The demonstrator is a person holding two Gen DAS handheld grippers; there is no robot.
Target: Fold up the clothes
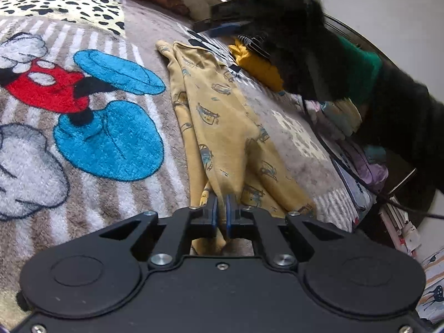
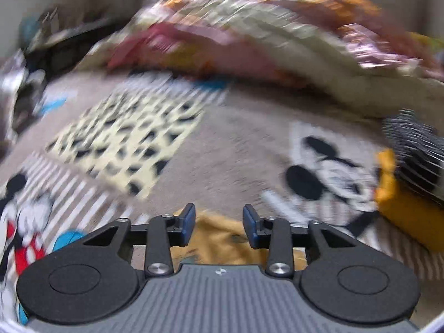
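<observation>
A pale yellow garment point(image 1: 222, 116) printed with small cars lies stretched along a cartoon-mouse blanket point(image 1: 83, 144). My left gripper point(image 1: 221, 202) is shut on its near end, and the cloth bunches between the blue pads. At the top of the left wrist view, my right gripper point(image 1: 219, 25) hovers over the garment's far end, held by a dark-gloved hand. The right wrist view is blurred. In it, my right gripper point(image 2: 218, 216) is open with nothing pinched, and the yellow garment point(image 2: 219, 238) lies just under and behind the fingers.
A folded mustard cloth point(image 1: 258, 66) with a black-and-white striped piece point(image 2: 416, 152) on it lies right of the garment's far end. Piled bedding point(image 2: 249, 41) runs along the back of the bed. Stacked clothes and clutter point(image 1: 341, 122) sit beyond the bed's right edge.
</observation>
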